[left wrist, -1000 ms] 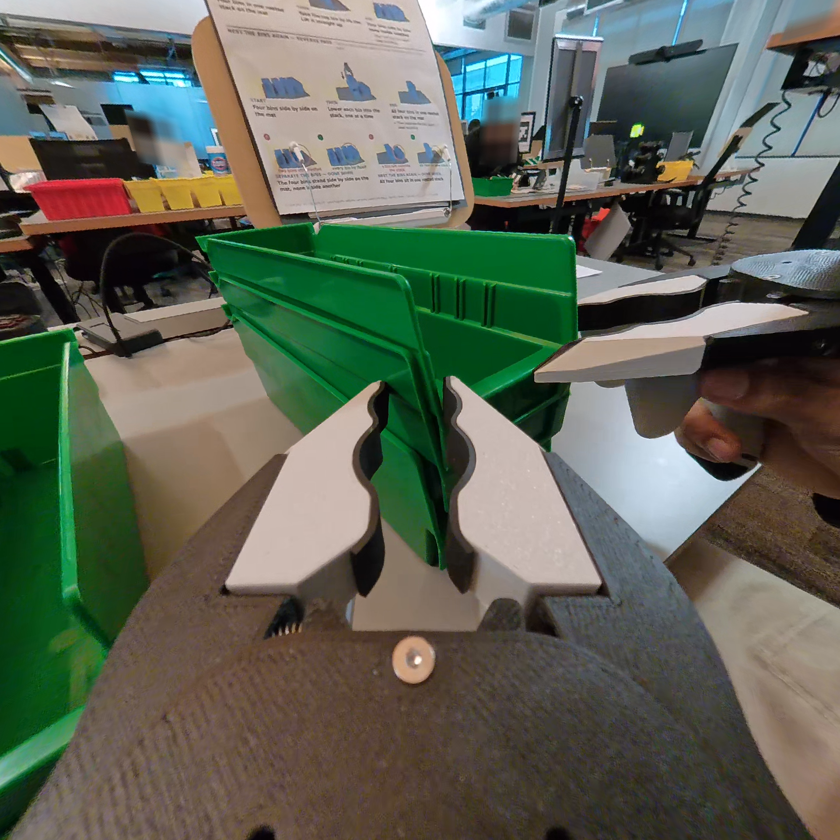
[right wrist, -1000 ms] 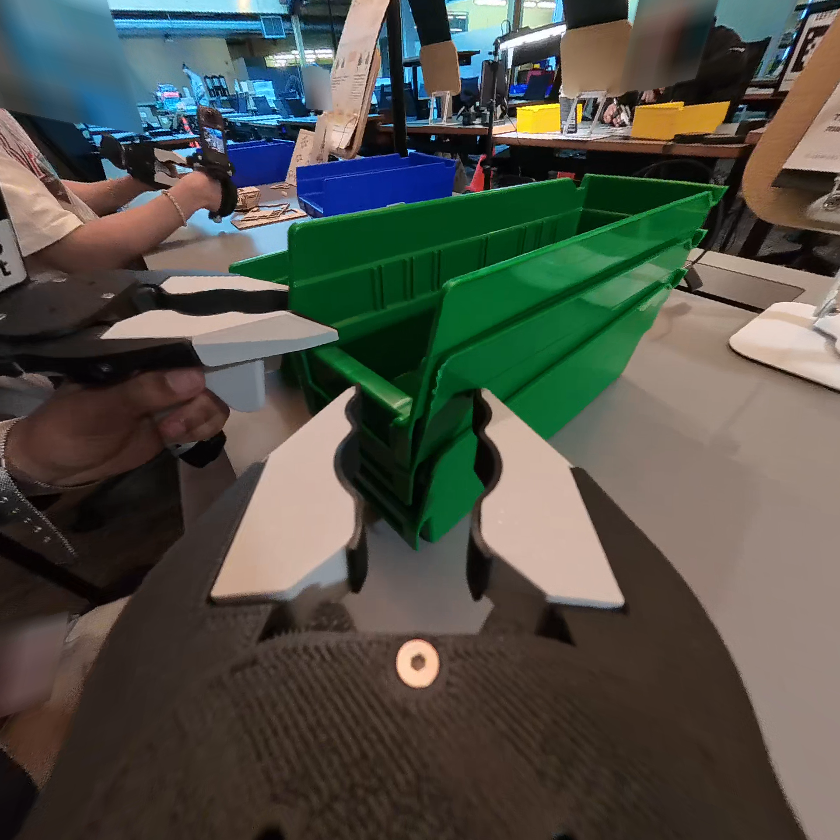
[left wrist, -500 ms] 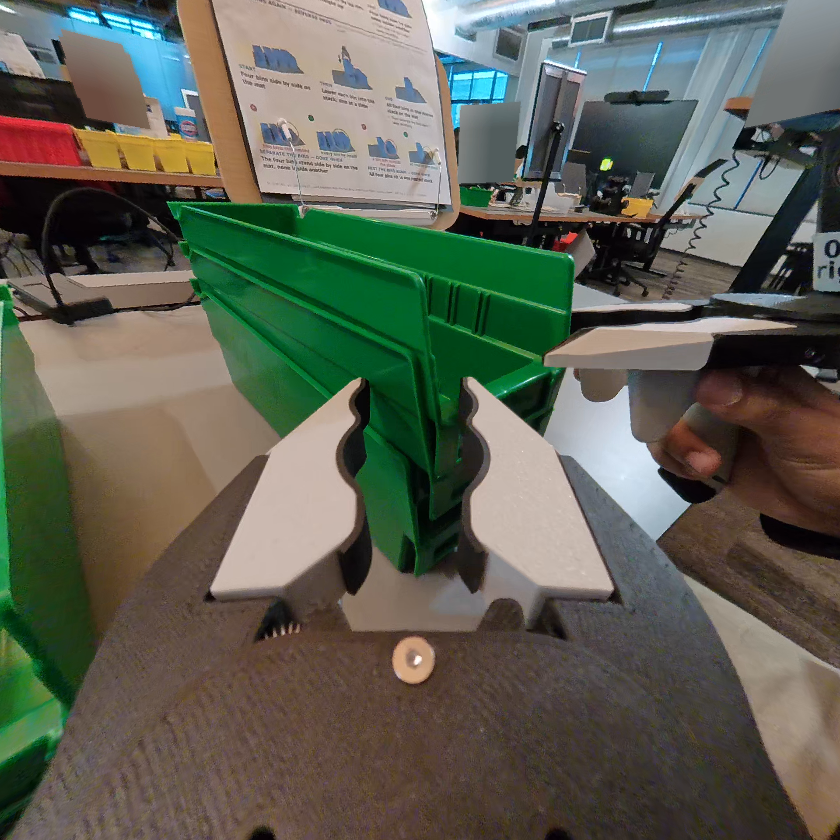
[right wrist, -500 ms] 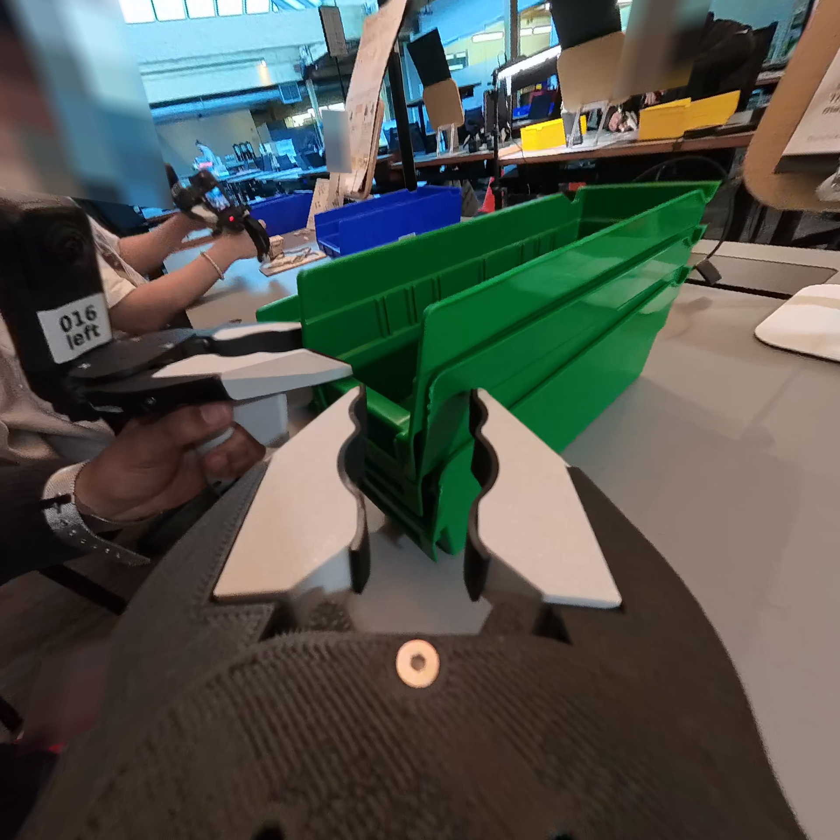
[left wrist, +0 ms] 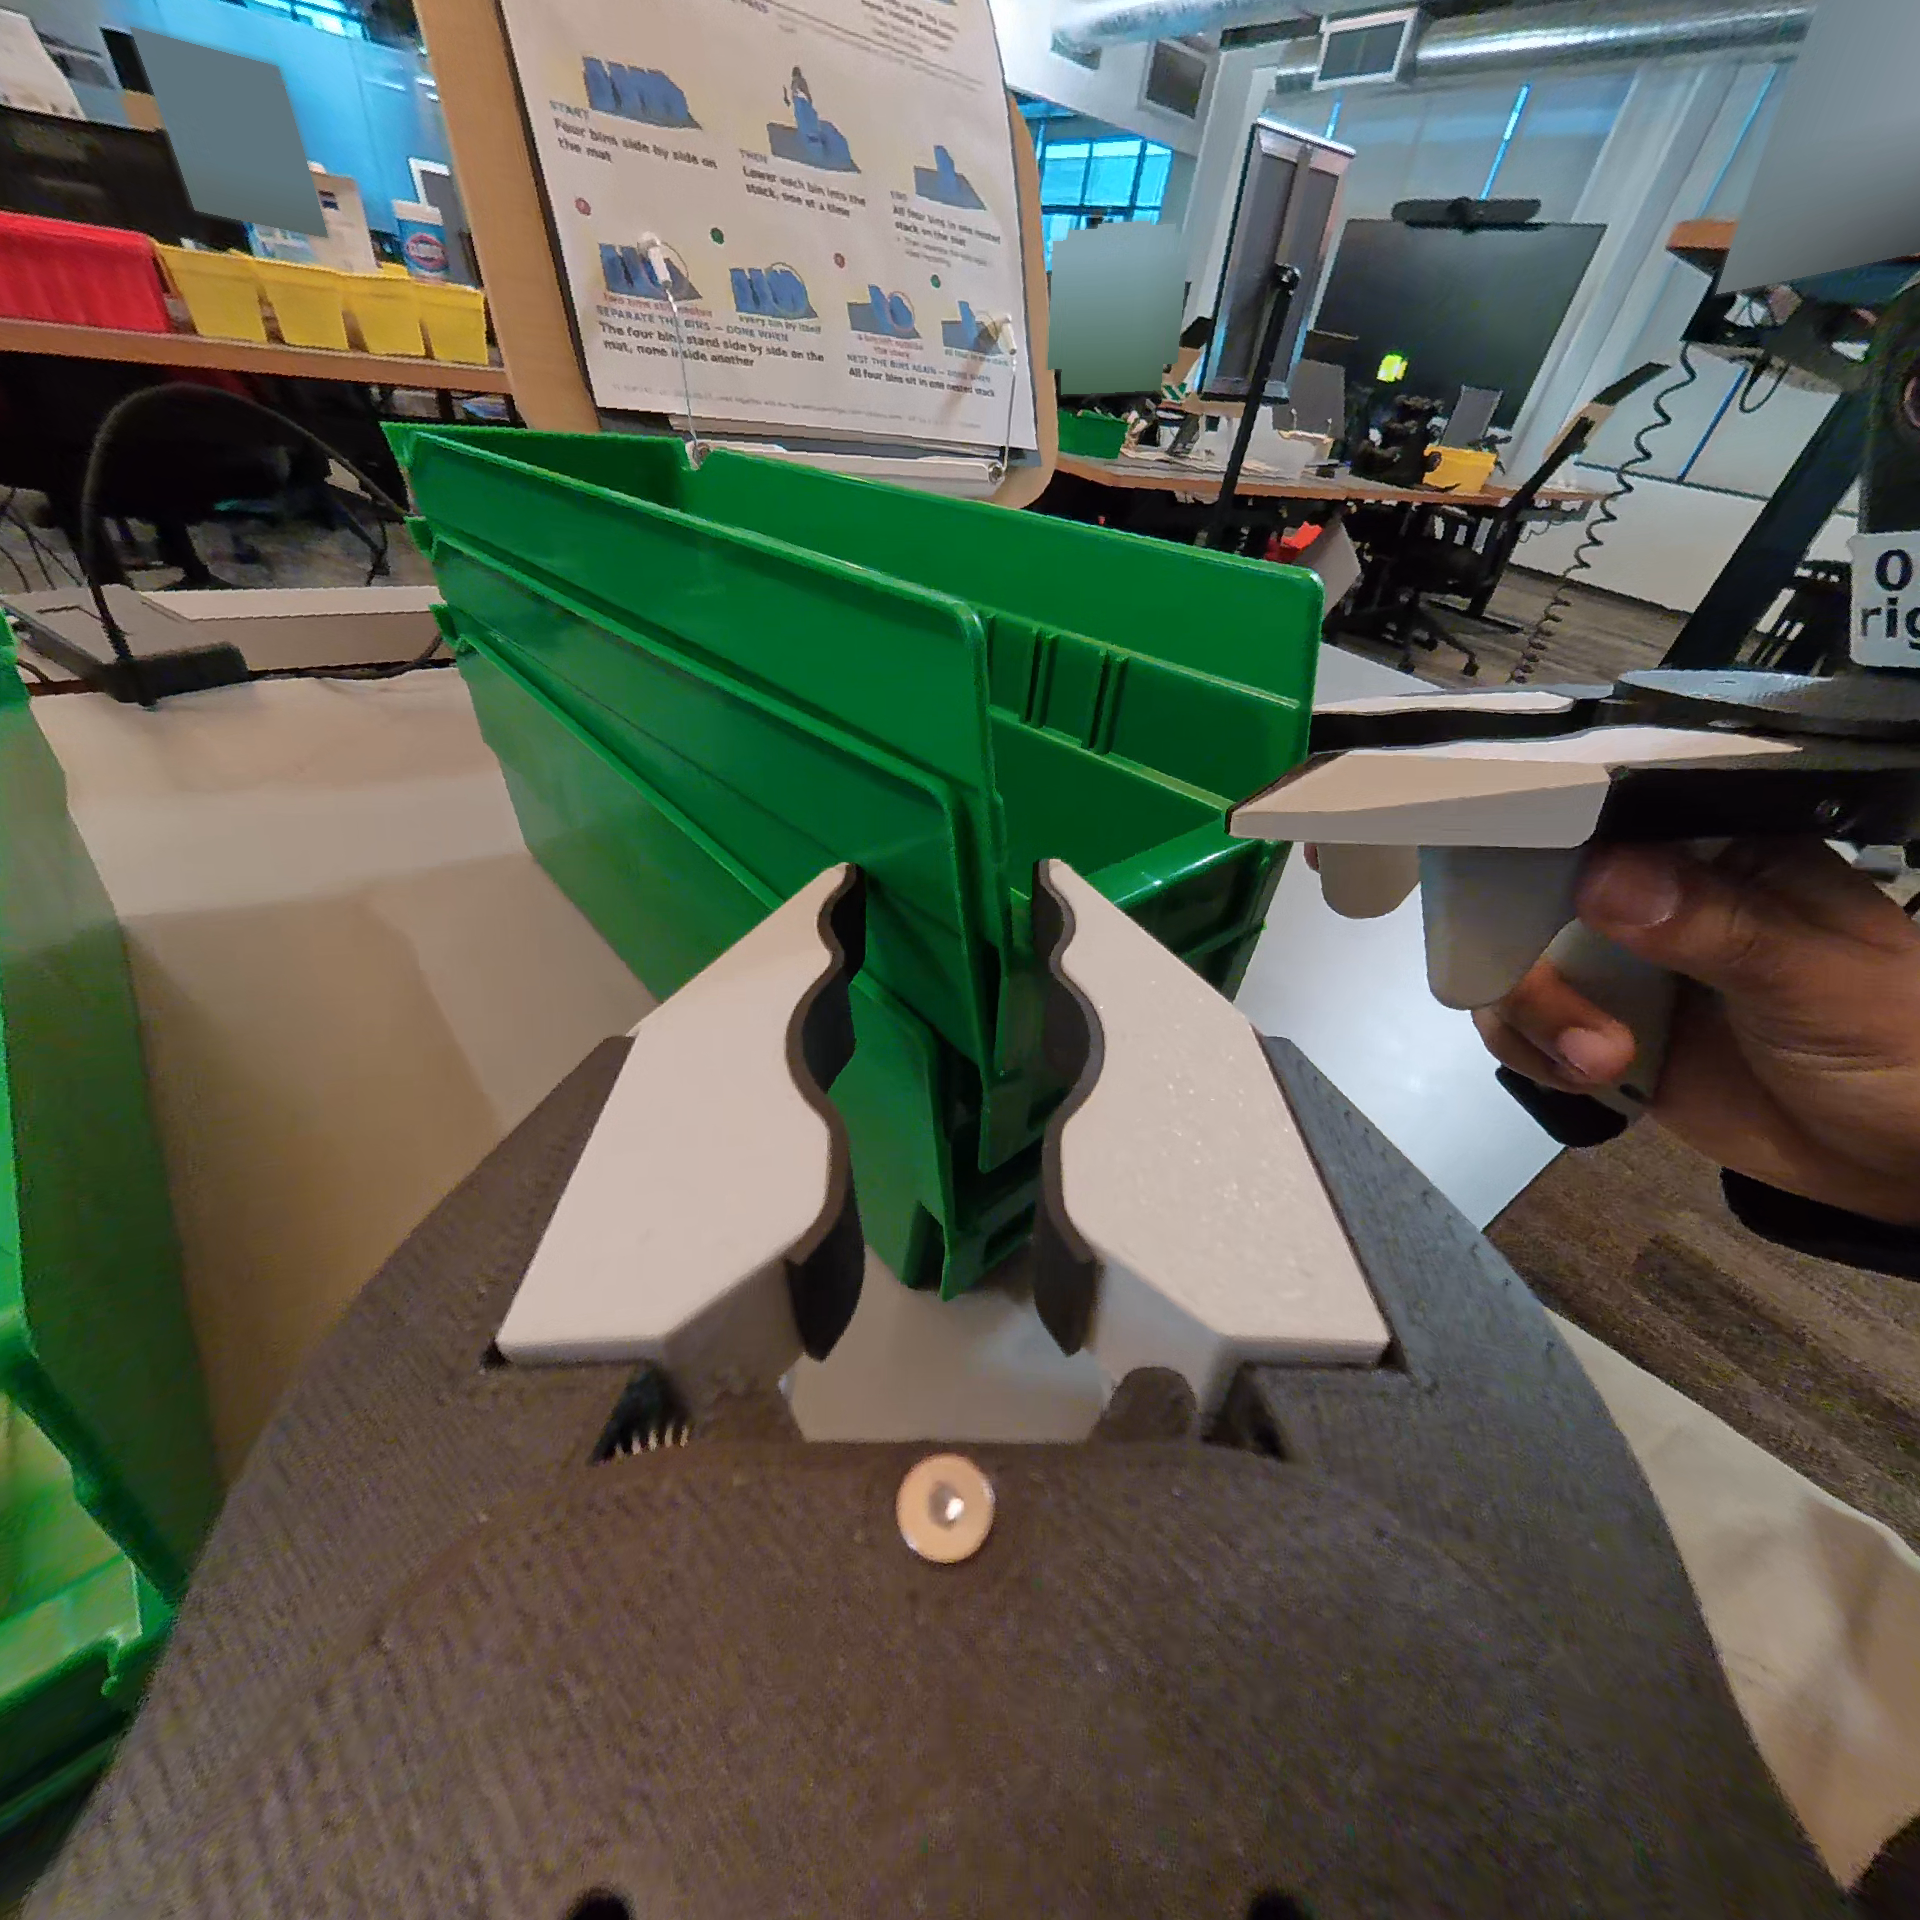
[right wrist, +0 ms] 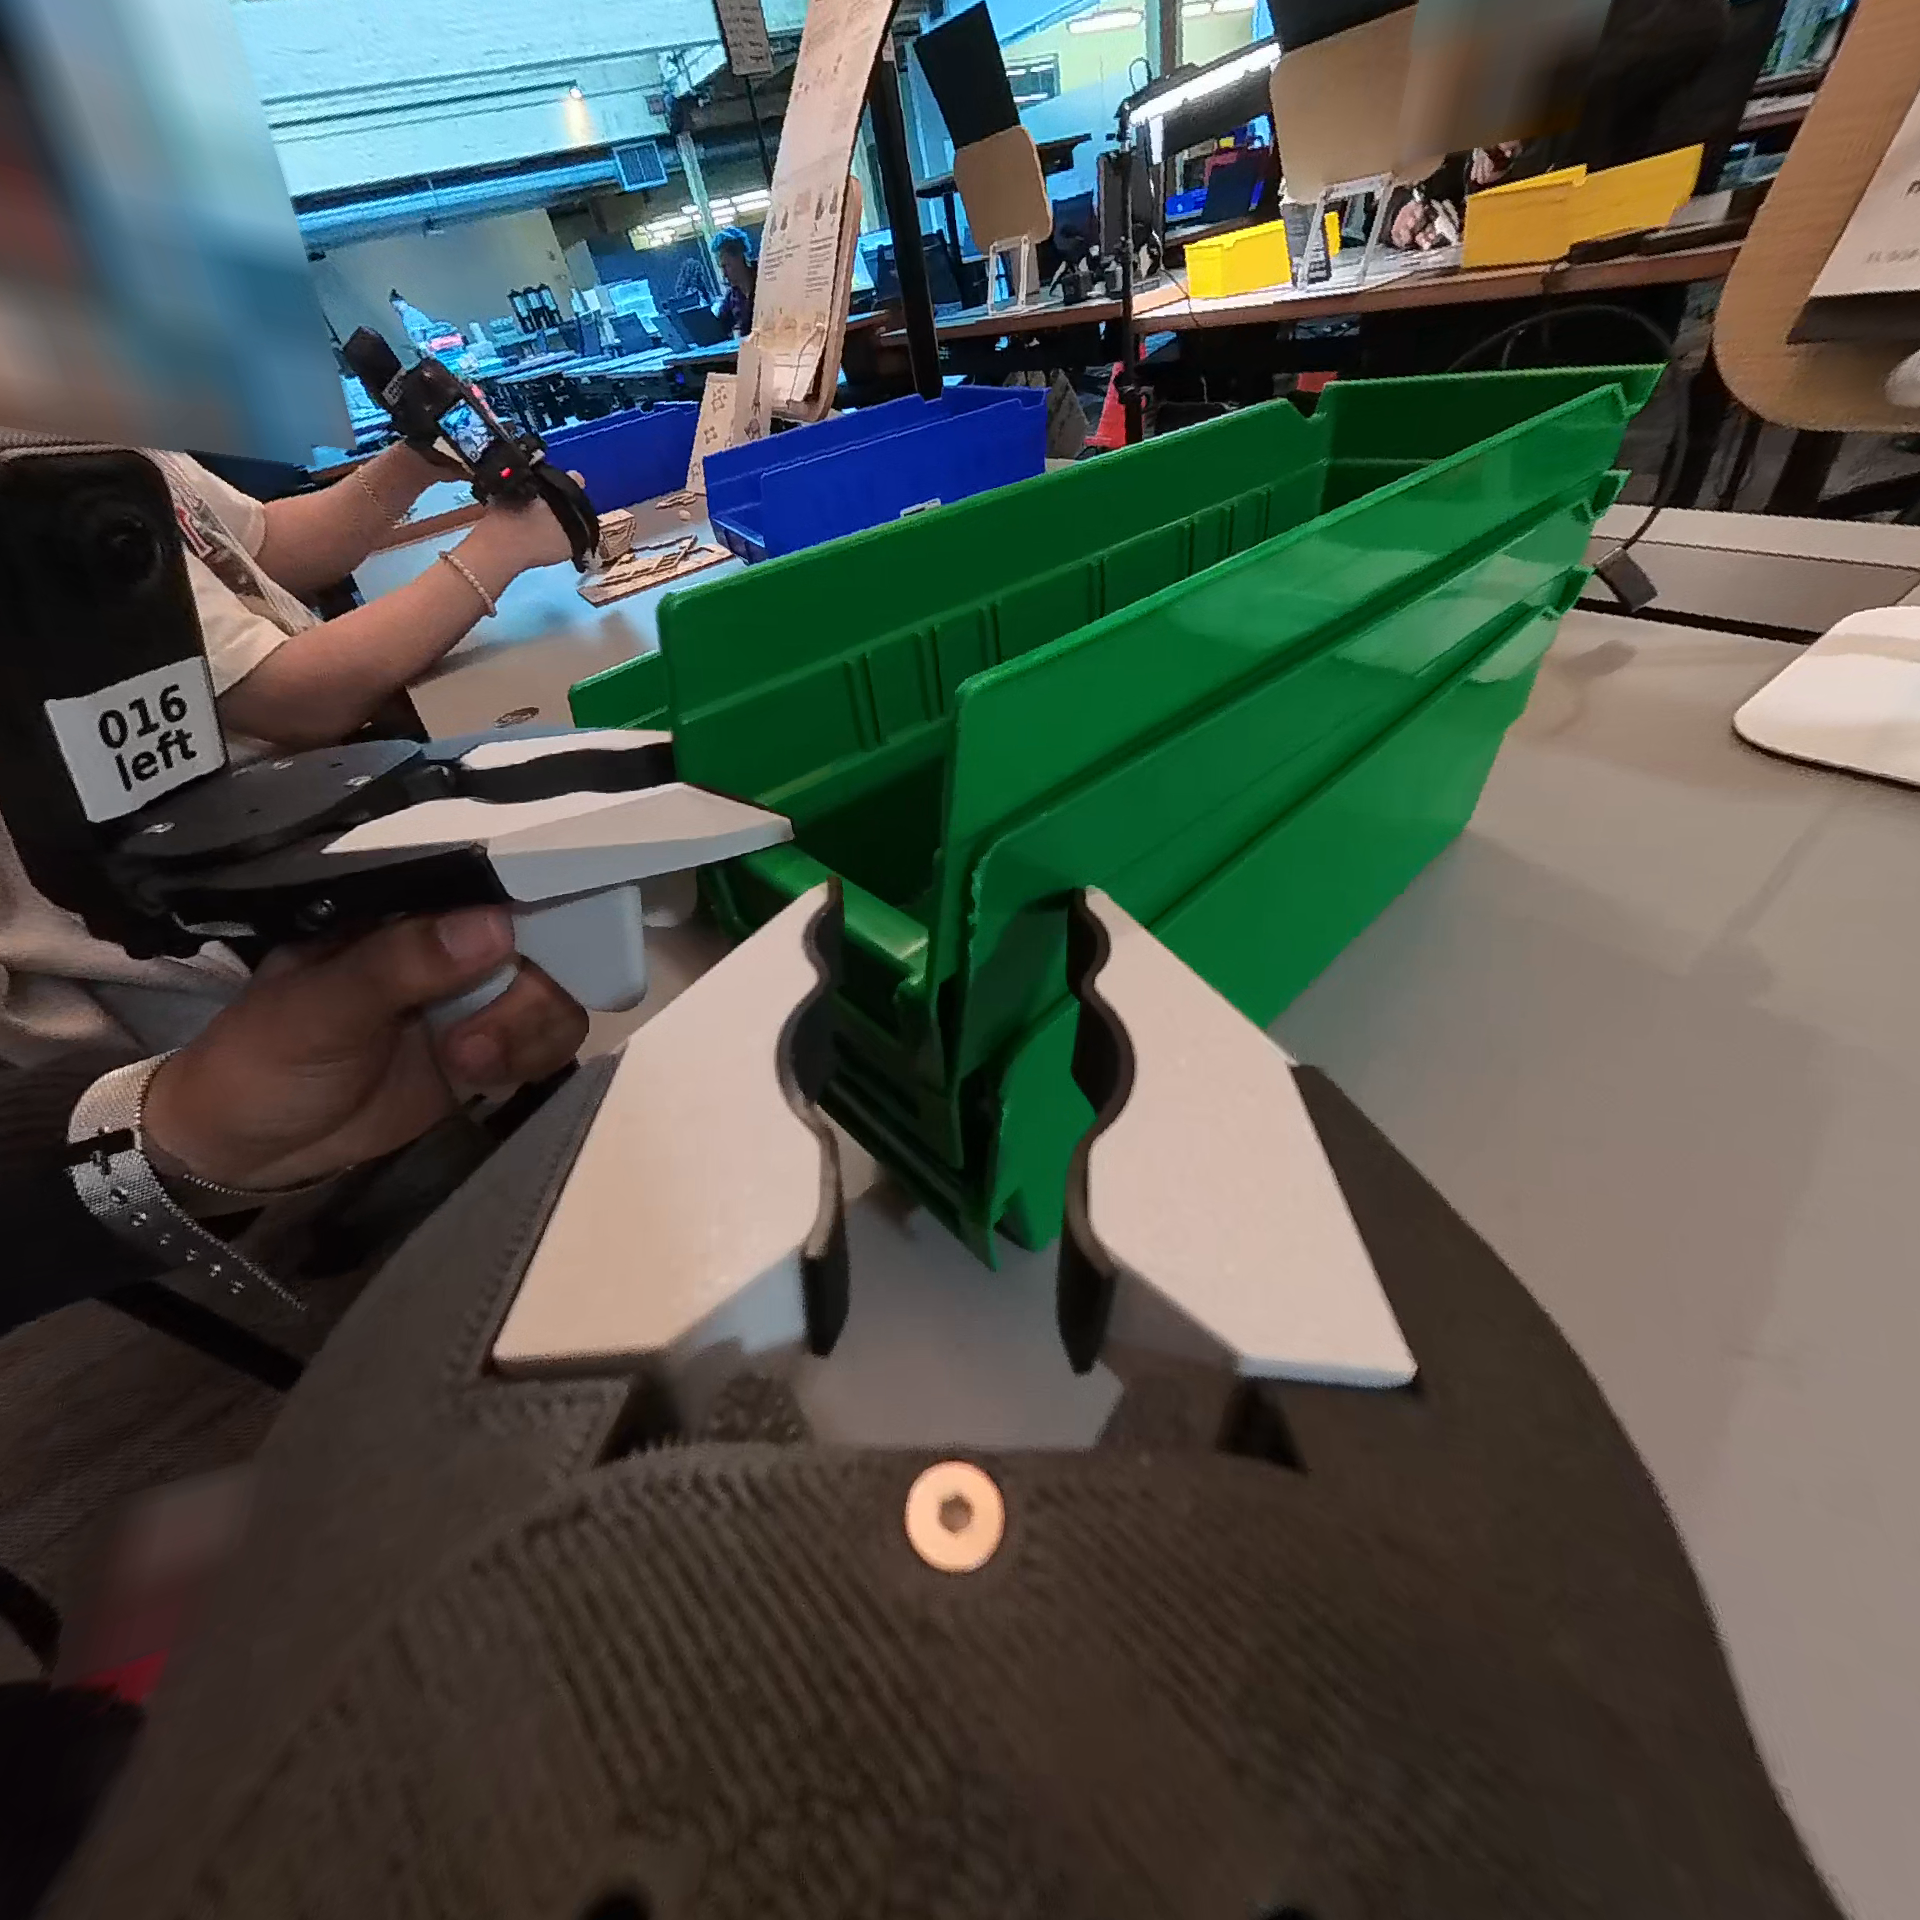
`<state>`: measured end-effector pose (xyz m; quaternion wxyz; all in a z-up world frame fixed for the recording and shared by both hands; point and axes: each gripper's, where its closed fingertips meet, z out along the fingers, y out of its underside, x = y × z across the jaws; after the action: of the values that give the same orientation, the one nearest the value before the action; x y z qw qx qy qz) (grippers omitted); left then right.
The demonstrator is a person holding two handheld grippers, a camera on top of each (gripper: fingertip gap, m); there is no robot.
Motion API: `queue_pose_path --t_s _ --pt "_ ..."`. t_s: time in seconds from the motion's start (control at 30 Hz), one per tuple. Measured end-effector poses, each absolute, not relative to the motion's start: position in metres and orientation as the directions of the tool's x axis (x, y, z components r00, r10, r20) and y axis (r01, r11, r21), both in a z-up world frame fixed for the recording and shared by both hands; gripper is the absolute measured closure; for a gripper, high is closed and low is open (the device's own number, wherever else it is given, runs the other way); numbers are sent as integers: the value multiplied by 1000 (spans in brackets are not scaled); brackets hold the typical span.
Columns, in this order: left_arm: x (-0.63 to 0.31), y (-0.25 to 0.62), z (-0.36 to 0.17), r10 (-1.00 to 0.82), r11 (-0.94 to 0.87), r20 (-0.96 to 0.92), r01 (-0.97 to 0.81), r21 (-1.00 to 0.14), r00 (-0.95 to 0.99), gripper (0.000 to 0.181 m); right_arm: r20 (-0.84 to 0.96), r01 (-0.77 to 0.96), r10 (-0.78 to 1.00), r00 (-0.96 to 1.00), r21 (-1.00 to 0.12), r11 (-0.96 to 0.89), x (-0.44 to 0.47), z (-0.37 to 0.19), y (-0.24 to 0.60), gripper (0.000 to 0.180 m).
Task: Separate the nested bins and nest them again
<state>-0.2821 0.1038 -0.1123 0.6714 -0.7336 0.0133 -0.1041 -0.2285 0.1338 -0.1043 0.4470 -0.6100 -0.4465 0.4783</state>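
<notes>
Two grippers, left gripper (left wrist: 948,894) and right gripper (right wrist: 954,914), fingers parted astride nested green bins (left wrist: 790,665); contact unclear; separate bin (left wrist: 62,1039) cropped.

Our left gripper (left wrist: 945,883) straddles the near corner of the nested green bins (left wrist: 727,665) on the pale table (left wrist: 312,987), our right gripper (left wrist: 1288,769) alongside at their right wall; another green bin (left wrist: 62,1091) sits left, an instruction sheet (left wrist: 769,208) behind.

Open-plan lab/workshop | workbenches (right wrist: 1351,296), monitors (left wrist: 1455,312), yellow bins (left wrist: 312,301)
</notes>
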Motion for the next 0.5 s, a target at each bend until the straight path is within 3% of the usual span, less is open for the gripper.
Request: queue_pose_path --t_s 0.23,0.5 --pt "-283 104 -113 -151 -114 161 145 -983 975 151 -316 112 944 97 -939 -326 -229 -108 135 138" --pt "-284 106 -113 -128 -132 186 169 -977 974 153 -333 123 939 87 -932 -341 -229 -109 139 151"
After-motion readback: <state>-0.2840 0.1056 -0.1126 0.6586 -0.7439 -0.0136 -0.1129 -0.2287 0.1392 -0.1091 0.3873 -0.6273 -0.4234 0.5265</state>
